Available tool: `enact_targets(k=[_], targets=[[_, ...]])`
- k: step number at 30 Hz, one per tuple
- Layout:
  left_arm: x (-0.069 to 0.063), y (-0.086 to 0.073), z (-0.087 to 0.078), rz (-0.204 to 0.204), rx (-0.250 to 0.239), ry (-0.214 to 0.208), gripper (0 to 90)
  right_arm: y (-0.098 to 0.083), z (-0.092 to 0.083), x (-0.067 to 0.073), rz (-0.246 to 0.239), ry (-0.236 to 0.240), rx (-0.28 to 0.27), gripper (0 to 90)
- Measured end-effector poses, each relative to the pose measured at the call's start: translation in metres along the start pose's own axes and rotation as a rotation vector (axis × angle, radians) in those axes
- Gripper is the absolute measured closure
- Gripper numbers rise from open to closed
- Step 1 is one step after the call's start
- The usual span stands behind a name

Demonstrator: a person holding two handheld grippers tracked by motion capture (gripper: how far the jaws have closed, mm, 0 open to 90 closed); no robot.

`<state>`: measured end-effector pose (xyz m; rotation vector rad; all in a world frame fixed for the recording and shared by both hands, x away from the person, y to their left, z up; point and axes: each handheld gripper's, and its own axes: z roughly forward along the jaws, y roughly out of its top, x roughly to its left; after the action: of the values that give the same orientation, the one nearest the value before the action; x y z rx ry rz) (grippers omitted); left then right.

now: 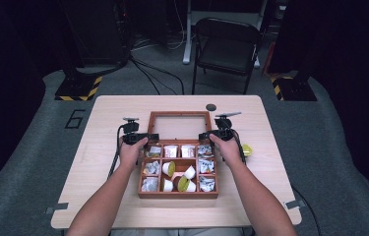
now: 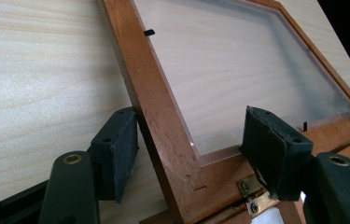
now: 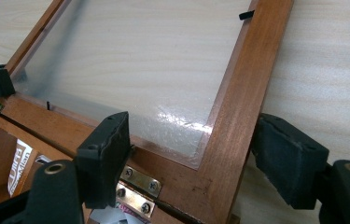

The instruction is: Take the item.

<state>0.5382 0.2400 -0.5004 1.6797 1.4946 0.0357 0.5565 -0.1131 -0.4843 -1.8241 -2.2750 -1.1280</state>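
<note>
A wooden compartment box (image 1: 178, 195) stands mid-table with its glass-paned lid (image 1: 178, 114) swung back behind it. Small pods (image 1: 169, 168) and wrapped packets (image 1: 206, 166) fill the compartments. My left gripper (image 1: 152, 137) is at the lid's left hinge corner. Its jaws straddle the lid's side rail (image 2: 158, 107): the left pad (image 2: 116, 154) lies against the rail's outer edge, the right pad (image 2: 270, 144) stands off over the pane. My right gripper (image 1: 203, 136) mirrors it, open around the right rail (image 3: 242, 93), near the brass hinge (image 3: 137, 189).
A yellow-green pod (image 1: 246, 150) lies on the table right of the box. A small black disc (image 1: 211, 107) sits behind the lid. A dark folding chair (image 1: 226, 44) stands beyond the table's far edge. Bare tabletop (image 1: 108, 113) lies on both sides.
</note>
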Motion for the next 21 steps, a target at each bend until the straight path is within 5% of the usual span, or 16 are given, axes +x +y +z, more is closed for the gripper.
enact_targets(k=[21], targets=[[-0.003,0.003,-0.0064,0.012,-0.036,-0.011,37.2,0.0014,-0.0074,0.004,-0.036,-0.008,-0.045,30.3]])
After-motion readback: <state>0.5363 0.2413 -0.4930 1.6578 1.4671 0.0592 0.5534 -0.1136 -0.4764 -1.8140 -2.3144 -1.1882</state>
